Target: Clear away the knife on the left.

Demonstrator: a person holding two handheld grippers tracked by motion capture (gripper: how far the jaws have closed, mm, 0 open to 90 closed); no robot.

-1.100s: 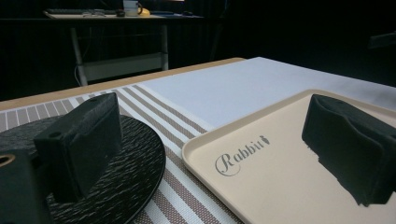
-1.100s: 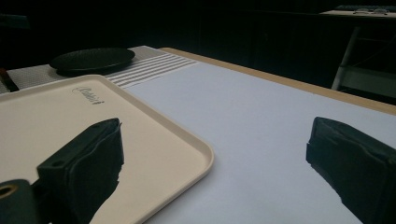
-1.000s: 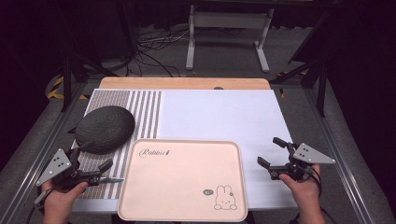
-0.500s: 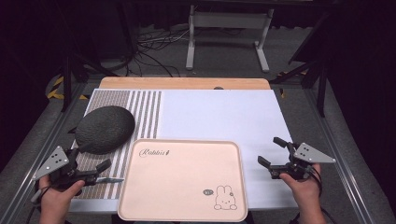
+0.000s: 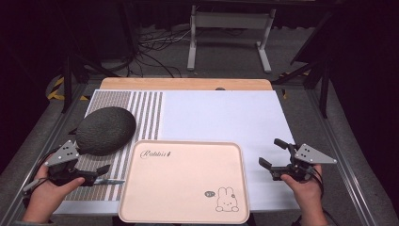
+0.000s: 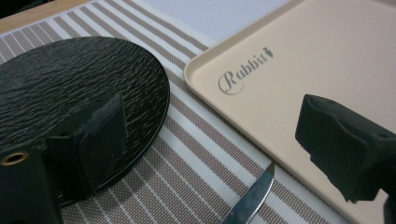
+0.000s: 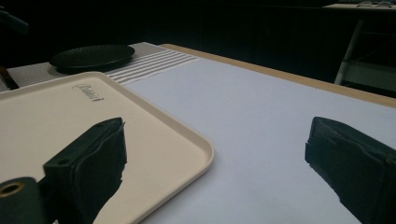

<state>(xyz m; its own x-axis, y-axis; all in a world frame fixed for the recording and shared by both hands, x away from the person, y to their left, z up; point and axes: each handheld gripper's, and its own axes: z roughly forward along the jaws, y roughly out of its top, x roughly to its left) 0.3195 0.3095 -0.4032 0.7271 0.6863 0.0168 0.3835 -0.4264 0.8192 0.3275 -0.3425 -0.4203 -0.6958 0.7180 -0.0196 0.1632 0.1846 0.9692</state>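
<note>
Left gripper (image 5: pixel 104 175) jaws spread over knife (image 6: pixel 250 200) beside black plate (image 5: pixel 105 130), right gripper (image 5: pixel 273 156) jaws spread right of beige tray (image 5: pixel 183 214)

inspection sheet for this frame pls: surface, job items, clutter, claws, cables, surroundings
Surface: white mat with a striped placemat at its left, on a wooden table.
Job's things: beige tray near the front edge, nothing on it; dark textured plate on the stripes; knife between plate and tray.
Clutter: nothing seen.
Claws: left claw open, above the knife; right claw open, over the mat right of the tray.
Cables: cable trailing from the left hand; floor cables behind the table.
Surroundings: dark room, metal stand behind.
</note>
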